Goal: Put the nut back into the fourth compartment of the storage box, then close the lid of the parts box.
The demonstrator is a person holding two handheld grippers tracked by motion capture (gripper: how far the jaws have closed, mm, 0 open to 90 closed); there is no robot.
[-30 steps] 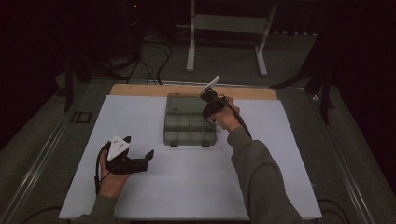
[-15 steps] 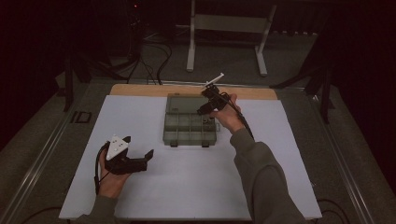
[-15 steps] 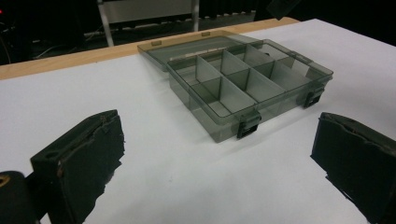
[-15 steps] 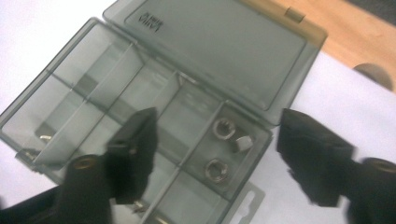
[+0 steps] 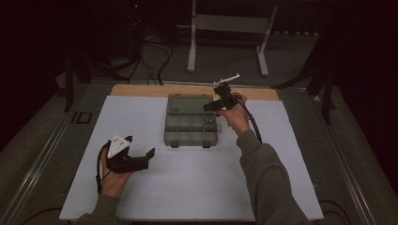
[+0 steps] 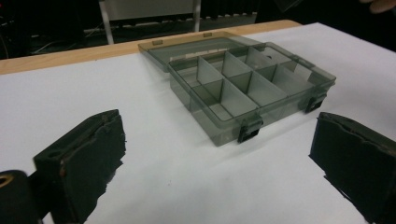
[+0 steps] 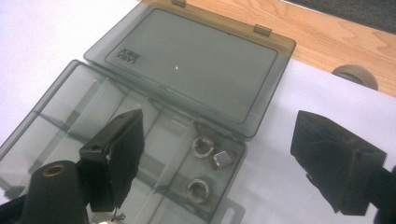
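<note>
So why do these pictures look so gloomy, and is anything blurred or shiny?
High view: the room is dark, only the white table top is lit, dimly. Left gripper view: the open organiser box is sharp, while the near black jaws are soft. Right gripper view: a small glare dot sits on the box lid, and the metal nuts glint slightly.
</note>
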